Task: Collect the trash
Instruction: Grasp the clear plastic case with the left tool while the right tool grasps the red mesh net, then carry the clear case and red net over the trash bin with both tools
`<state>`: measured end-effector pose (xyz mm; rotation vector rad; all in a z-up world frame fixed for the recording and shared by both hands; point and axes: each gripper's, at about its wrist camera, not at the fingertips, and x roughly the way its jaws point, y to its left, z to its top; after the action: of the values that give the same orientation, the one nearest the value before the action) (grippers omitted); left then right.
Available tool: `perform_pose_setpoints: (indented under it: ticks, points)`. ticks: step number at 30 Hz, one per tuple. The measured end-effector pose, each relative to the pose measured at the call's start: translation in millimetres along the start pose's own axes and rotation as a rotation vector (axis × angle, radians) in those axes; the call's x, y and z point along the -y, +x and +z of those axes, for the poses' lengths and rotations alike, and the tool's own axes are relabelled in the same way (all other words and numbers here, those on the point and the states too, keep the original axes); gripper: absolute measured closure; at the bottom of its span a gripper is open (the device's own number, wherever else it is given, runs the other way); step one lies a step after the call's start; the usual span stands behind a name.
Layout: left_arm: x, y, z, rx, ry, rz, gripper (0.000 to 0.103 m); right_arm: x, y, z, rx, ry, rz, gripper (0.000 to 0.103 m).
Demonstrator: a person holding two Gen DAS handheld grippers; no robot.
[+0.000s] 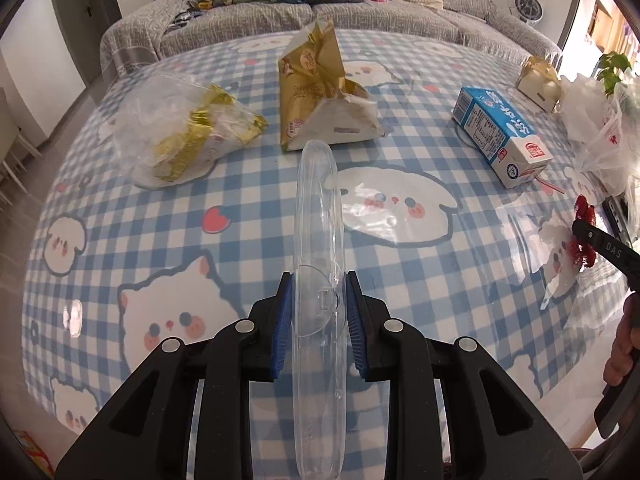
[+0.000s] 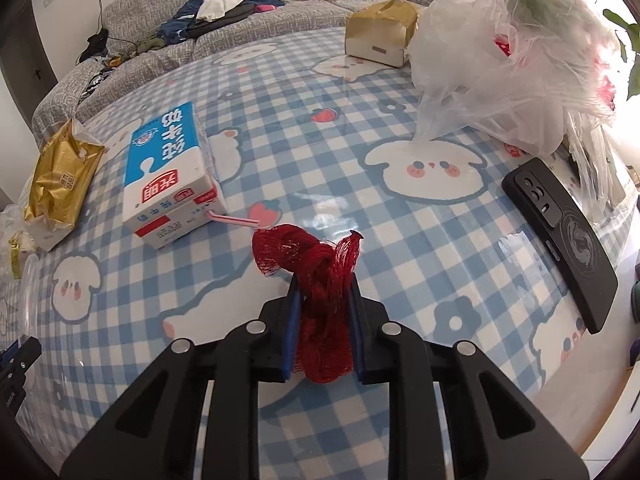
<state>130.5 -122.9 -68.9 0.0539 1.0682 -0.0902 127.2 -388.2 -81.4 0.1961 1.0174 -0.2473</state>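
My left gripper is shut on a clear plastic clamshell container, held edge-up above the table. My right gripper is shut on a bunched red mesh net; the net also shows at the right of the left wrist view. A blue-and-white milk carton with a pink straw lies on its side left of the net, also in the left wrist view. A gold wrapper bag stands mid-table. A clear bag with gold packaging lies to its left.
The round table has a blue checked cloth under glass. A black phone lies at the right. A heap of white plastic bags and a gold-topped box sit at the far right. A grey sofa with clothes stands behind.
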Motion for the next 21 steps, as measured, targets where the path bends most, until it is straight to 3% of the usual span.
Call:
perform_pose_setpoints:
  ticks: [21]
  points:
    - [-33.8, -53.4, -39.8, 0.058, -0.058, -0.040, 0.078, -28.7, -49.6, -36.1, 0.055, -0.084, 0.016, 0.084]
